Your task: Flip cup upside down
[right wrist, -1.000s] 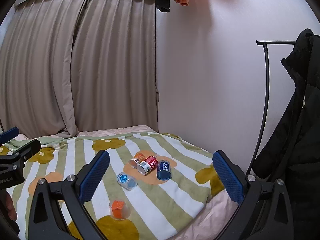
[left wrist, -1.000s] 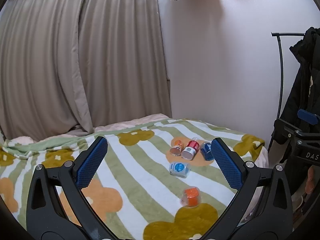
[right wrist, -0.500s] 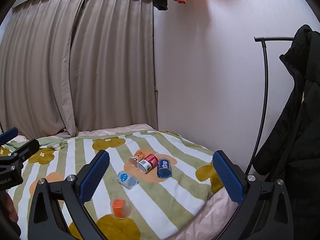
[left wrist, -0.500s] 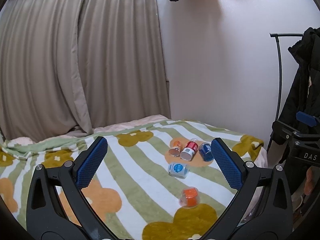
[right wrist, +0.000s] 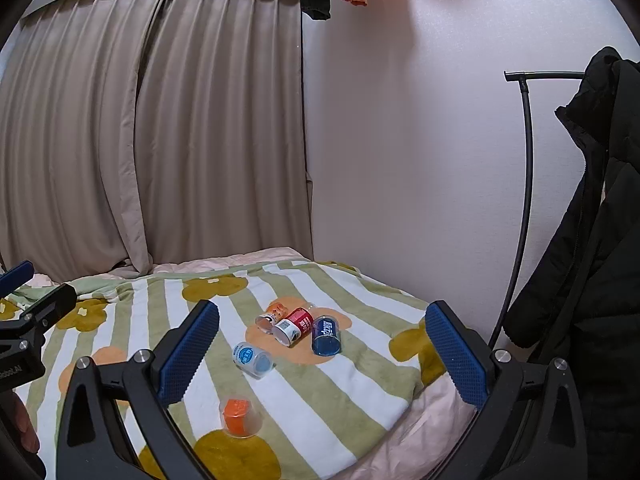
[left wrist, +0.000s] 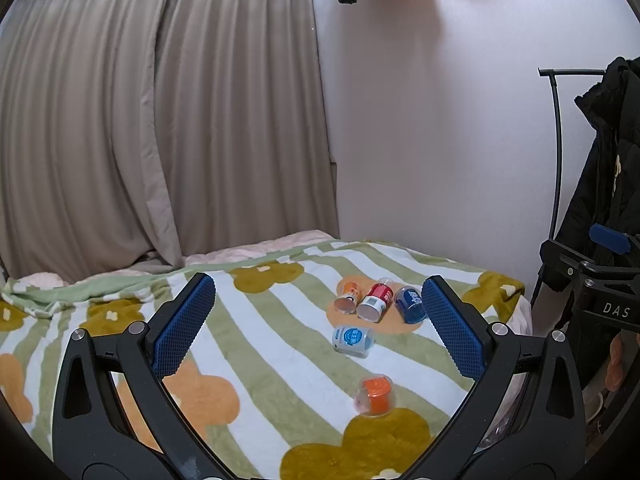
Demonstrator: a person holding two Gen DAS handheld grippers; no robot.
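Observation:
Several small cups lie on a striped flower blanket [left wrist: 256, 344]. An orange cup [left wrist: 375, 395] [right wrist: 239, 417] stands mouth down nearest me. A light blue cup [left wrist: 352, 340] [right wrist: 253, 359], a red cup [left wrist: 375, 303] [right wrist: 294, 326], a dark blue cup [left wrist: 409, 304] [right wrist: 326, 335] and a small orange-labelled cup [left wrist: 348, 297] [right wrist: 272, 316] lie on their sides farther back. My left gripper [left wrist: 318, 324] and right gripper [right wrist: 322, 350] are both open and empty, held above the bed, short of the cups.
Beige curtains [left wrist: 160, 120] hang behind the bed. A white wall [right wrist: 400, 160] runs along the right. A black coat [right wrist: 592, 280] hangs on a thin metal rack [right wrist: 528, 160] at the right. The bed's edge [right wrist: 420, 412] drops off at the lower right.
Both grippers have drifted slightly, so the cups sit a little higher in both views. The jaws stay open and the cups have not moved.

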